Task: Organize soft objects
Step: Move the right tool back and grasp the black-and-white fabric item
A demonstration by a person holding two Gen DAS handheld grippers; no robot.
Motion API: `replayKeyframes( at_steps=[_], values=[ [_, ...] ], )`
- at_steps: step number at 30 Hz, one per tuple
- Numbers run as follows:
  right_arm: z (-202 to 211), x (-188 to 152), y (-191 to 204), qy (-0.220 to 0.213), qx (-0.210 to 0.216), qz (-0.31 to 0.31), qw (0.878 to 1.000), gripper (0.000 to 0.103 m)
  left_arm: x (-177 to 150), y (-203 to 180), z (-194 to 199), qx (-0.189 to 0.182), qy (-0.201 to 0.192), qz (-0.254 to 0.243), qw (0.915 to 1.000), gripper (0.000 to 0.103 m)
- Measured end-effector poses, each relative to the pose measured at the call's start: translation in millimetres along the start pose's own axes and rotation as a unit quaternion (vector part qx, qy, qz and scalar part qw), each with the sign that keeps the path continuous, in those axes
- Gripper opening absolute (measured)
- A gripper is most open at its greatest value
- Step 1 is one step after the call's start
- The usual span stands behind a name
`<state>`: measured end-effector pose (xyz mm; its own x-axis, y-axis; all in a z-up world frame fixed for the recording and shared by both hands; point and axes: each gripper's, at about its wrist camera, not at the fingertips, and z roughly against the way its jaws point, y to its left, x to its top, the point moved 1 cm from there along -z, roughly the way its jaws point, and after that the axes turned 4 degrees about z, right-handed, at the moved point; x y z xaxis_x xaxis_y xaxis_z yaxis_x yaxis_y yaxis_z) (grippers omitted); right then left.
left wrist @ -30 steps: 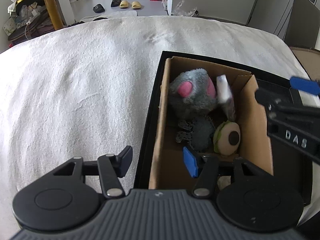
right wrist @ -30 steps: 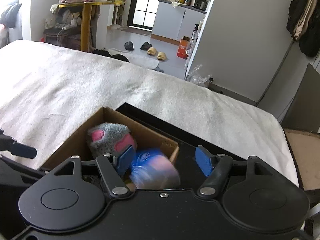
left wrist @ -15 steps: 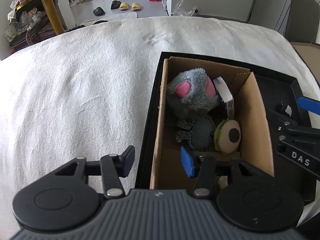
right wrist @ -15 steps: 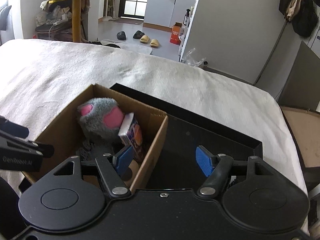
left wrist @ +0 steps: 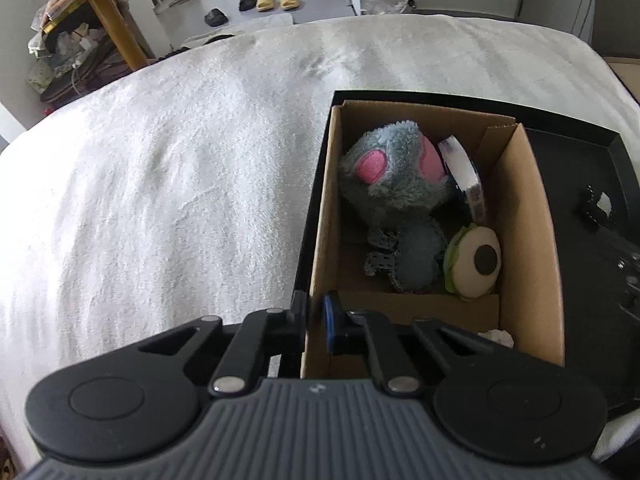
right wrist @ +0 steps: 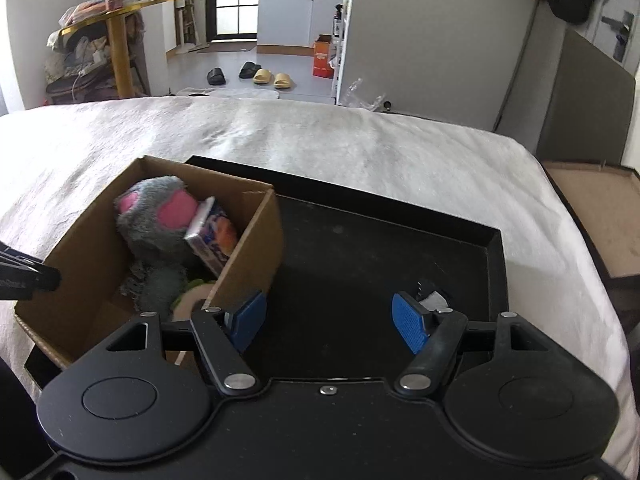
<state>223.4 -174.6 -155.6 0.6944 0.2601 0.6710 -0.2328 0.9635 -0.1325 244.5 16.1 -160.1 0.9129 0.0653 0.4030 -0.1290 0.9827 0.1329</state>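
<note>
Bed (left wrist: 160, 184), covered in a white, nubbly towel-like cloth, fills the field and carries everything else. On it, toward 3 o'clock in the left wrist view, lies a shallow black tray (right wrist: 494, 264) with low, stiff walls and a matt floor. Standing in the tray's left part is an open brown cardboard box (left wrist: 532, 240), rectangular, with plain corrugated walls. Inside the box, at its 12 o'clock end, sits a rounded grey plush toy (left wrist: 394, 176) with pink patches and a shaggy pile; wedged at its 3 o'clock side is a small glossy packet (right wrist: 210, 236), standing on edge. Toward 6 o'clock lie a grey-blue knitted pad (left wrist: 416, 258) with a frilled edge and a cream, burger-shaped soft toy (left wrist: 476, 258) with a dark round spot. The left gripper (left wrist: 315, 322) is closed on the box's near left wall, one finger outside and one inside. The right gripper (right wrist: 328, 322) hangs above the tray floor with its blue pads spread wide and nothing between them. Judged step: the soft things appear gathered, and the box is being held for steadying or repositioning. The next move calls for a level pull, since thin cardboard may buckle at the pinch.
</note>
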Motion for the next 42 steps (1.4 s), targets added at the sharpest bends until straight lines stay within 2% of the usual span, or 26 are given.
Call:
replayKeyframes(
  at_steps=[10,12,14,17,27,31,42],
  values=[
    [-12,-19,-35,0.004,0.012,-0.039,0.999,0.069,5,-20,-3,0.062,0.018,-0.021,0.9977,0.017],
    [-16,-23,-43,0.006,0.013,-0.046,0.999,0.070,7,-22,-3,0.069,0.020,-0.018,0.9972,0.027],
    [-21,-27,-50,0.008,0.015,-0.053,0.998,0.070,8,-27,-1,0.083,0.015,-0.024,0.9962,0.049],
    [-30,-32,-61,0.013,0.014,-0.060,0.998,0.073,11,-34,1,0.103,0.004,-0.037,0.9940,0.057],
    [-65,-40,-88,0.027,0.010,-0.076,0.997,0.075,25,-56,-6,0.129,0.006,-0.059,0.9898,0.060],
    [-80,-42,-92,0.032,0.001,-0.062,0.998,0.084,26,-63,-10,0.140,0.007,-0.068,0.9877,0.061],
    [-108,-43,-87,0.054,0.005,-0.049,0.997,0.085,25,-78,-11,0.148,0.015,-0.086,0.9851,0.062]
  ],
)
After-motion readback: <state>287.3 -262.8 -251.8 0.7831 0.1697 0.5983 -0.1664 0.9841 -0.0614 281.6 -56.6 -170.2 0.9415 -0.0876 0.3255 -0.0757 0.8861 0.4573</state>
